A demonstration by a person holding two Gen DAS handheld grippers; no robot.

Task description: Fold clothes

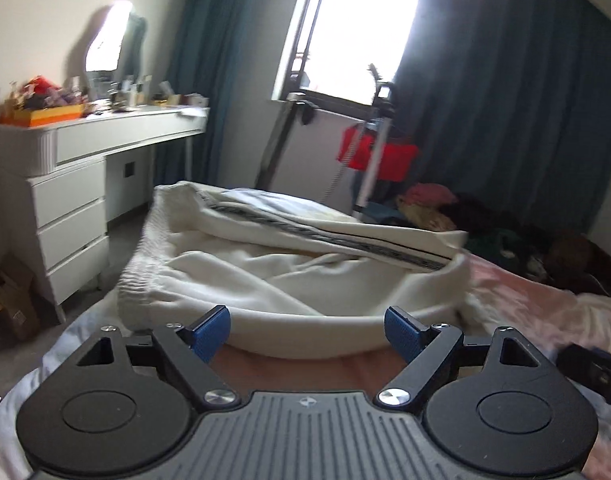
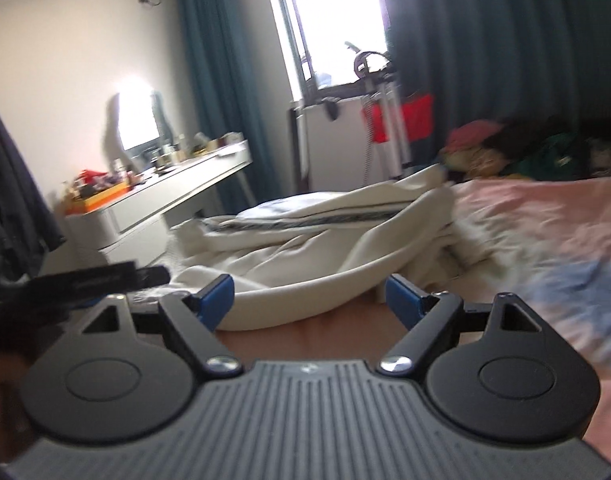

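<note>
Cream-white trousers (image 1: 265, 264) with an elastic waistband and a dark side stripe lie rumpled on the pink bed sheet (image 1: 517, 304); one leg is folded over the top. My left gripper (image 1: 307, 334) is open and empty, its blue pads (image 1: 209, 334) just short of the near fold. The trousers also show in the right wrist view (image 2: 305, 256). My right gripper (image 2: 307, 302) is open and empty, right at the near edge of the cloth. The left gripper's black body (image 2: 85, 280) shows at the left of that view.
A white dresser (image 1: 77, 184) with cluttered top and mirror stands left of the bed. A pile of other clothes (image 1: 485, 216) lies at the far right on the bed. A tripod with red cloth (image 1: 377, 152) stands by the window and teal curtains.
</note>
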